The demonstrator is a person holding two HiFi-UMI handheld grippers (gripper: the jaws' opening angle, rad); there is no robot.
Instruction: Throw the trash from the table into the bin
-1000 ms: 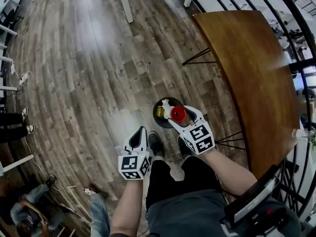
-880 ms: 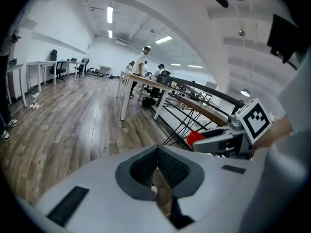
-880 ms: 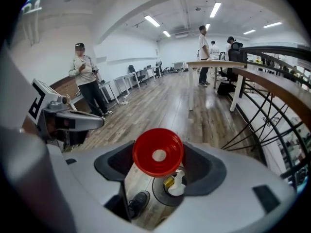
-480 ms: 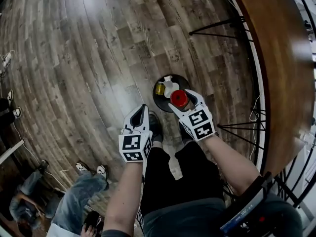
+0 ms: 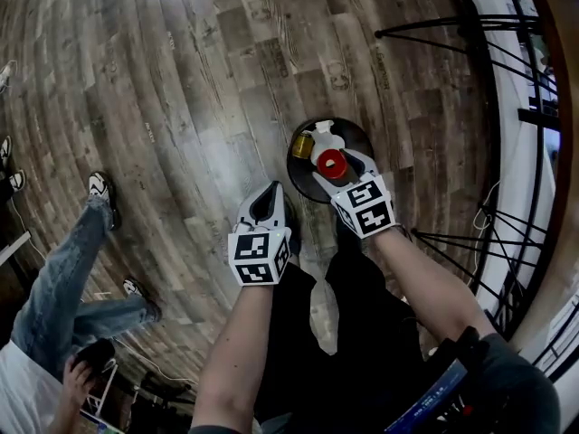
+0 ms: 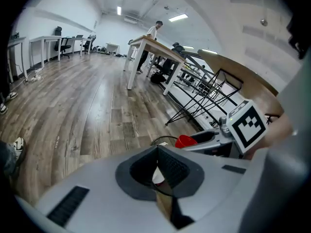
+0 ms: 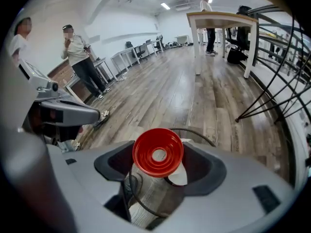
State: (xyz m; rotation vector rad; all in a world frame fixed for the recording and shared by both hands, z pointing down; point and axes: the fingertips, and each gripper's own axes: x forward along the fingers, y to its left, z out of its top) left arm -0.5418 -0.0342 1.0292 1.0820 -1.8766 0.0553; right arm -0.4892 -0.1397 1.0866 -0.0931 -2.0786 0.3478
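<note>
A round black bin [image 5: 292, 163] stands on the wooden floor, holding a yellow can [image 5: 301, 145] and a white piece of trash [image 5: 326, 136]. My right gripper [image 5: 336, 161] hangs just over the bin, shut on a red cup [image 5: 331, 164]. In the right gripper view the red cup [image 7: 158, 152] sits crosswise between the jaws, its mouth facing the camera, with the bin's rim [image 7: 197, 131] below. My left gripper [image 5: 271, 193] is shut with nothing in it, to the left of the bin. In the left gripper view the red cup [image 6: 185, 141] shows beyond its closed jaws.
A dark wooden table's edge [image 5: 563, 16] with black wire legs [image 5: 452, 25] runs along the right. A person in jeans [image 5: 72, 269] stands at the left on the floor. My own legs [image 5: 362, 333] are below the grippers. A white table [image 7: 221, 21] stands far back.
Both grippers have sunk toward the floor, the right one carrying the red cup down over the bin. The person in jeans has moved in closer at the left.
</note>
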